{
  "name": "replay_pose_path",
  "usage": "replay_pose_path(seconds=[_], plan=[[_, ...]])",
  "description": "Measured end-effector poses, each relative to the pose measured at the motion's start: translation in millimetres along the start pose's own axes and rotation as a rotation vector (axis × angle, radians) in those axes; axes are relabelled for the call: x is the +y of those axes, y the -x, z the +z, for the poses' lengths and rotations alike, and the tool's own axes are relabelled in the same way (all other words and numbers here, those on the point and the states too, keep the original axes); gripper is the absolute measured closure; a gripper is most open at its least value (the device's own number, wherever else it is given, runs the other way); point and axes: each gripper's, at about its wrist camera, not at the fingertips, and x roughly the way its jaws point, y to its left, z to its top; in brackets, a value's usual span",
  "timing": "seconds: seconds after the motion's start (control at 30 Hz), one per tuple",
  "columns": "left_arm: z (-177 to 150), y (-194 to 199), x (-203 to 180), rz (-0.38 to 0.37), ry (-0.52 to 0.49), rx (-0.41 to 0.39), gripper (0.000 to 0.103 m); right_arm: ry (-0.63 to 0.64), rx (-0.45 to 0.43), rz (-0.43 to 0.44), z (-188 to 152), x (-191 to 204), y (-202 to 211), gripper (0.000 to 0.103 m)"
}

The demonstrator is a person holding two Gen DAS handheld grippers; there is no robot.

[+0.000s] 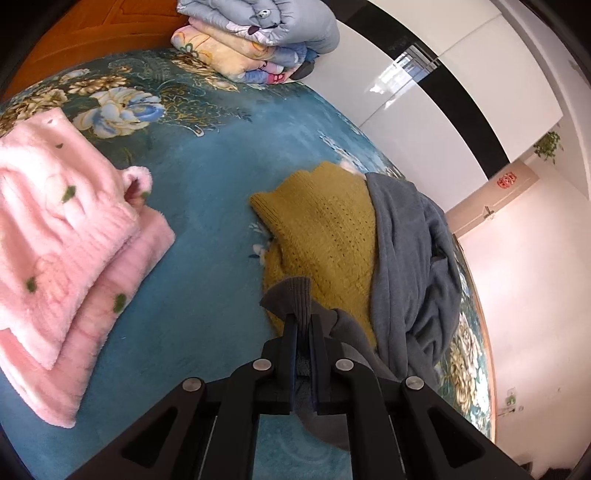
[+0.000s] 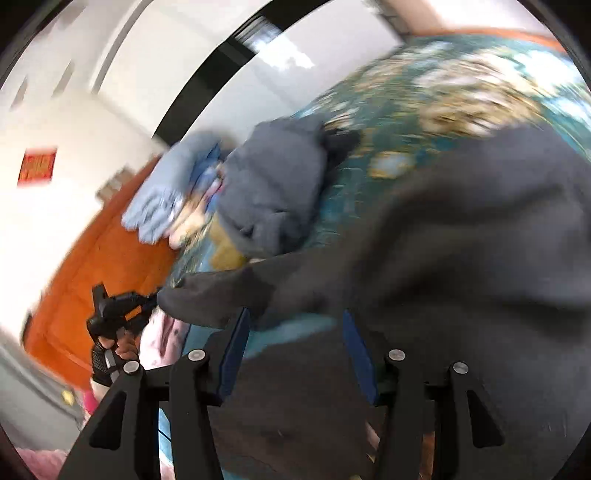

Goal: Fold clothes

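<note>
2 tools above floral bedspread: left pinches grey garment; right spread.

right wrist view motion-blurred throughout; bedspread pattern smeared. dark grey garment runs off right edge. yellow sweater half hidden under grey-blue garment. pink folded stack cut by left edge.

a bed with a teal floral cover meets an orange headboard, beside glossy white wardrobe doors with a black stripe and a pale pink wall.
</note>
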Motion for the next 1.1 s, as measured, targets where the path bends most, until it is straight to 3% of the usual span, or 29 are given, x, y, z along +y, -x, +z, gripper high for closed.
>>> replay_pose_path(seconds=[0.1,0.2,0.47,0.53,0.6,0.63,0.67,0.7,0.9,1.1], plan=[[-7.5,10.2,-1.1,-0.014,-0.024,-0.017,0.097,0.050,0.088,-0.081,23.1,23.4,-38.8,0.049],[-15.0,18.8,-3.6,-0.021,-0.056,-0.029,0.097,-0.063,0.159,-0.067,35.4,23.2,-76.8,0.049],[-36.2,50.9,-13.8,-0.101,-0.137,-0.063,0.097,-0.360,0.216,-0.240,45.6,-6.7,-128.7,0.052],[-40.1,57.1,-15.8,-0.115,-0.150,-0.065,0.097,-0.399,0.224,-0.277,44.4,-14.2,-133.2,0.062],[-43.0,60.8,-16.1,-0.126,-0.155,-0.064,0.097,-0.412,0.229,-0.318,41.5,-20.3,-134.2,0.087],[-43.6,61.5,-14.9,-0.128,-0.152,-0.063,0.097,-0.416,0.231,-0.334,40.1,-23.4,-133.9,0.094],[-43.5,61.5,-13.4,-0.128,-0.146,-0.062,0.097,-0.426,0.231,-0.334,38.8,-28.1,-132.4,0.102],[-43.5,61.5,-11.9,-0.128,-0.140,-0.061,0.097,-0.442,0.229,-0.310,37.5,-33.8,-130.5,0.103],[-41.7,62.7,-3.2,-0.134,-0.106,-0.062,0.097,-0.476,0.166,-0.162,31.4,-49.4,-106.1,0.103],[-42.0,59.9,-1.5,-0.128,-0.106,-0.056,0.097,-0.386,0.105,-0.103,43.2,-39.5,-72.7,0.102]])
